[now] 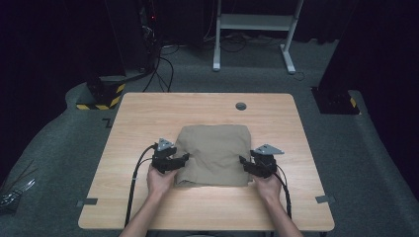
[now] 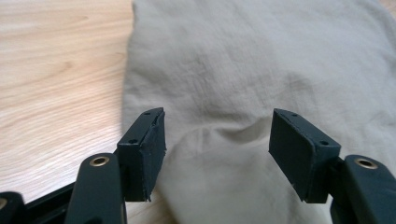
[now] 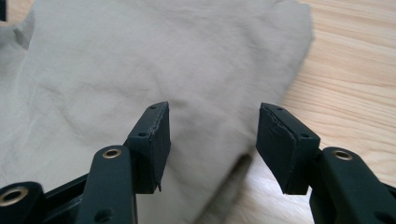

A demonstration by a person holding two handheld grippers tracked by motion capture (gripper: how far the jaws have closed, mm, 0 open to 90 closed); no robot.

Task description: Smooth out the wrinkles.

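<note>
Wooden table point(image 1: 148, 113) — folded khaki cloth point(image 1: 213, 154) (near square), fold edge nearward

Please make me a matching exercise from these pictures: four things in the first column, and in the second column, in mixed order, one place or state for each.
Column one:
1. folded cloth
2. left gripper
3. right gripper
4. round hole

Column two:
a. in the table top, near the far edge
b. open, at the cloth's right edge
c. lies in the middle of the table
d. open, at the cloth's left edge

Pairs: 1-c, 2-d, 3-b, 4-a
</note>
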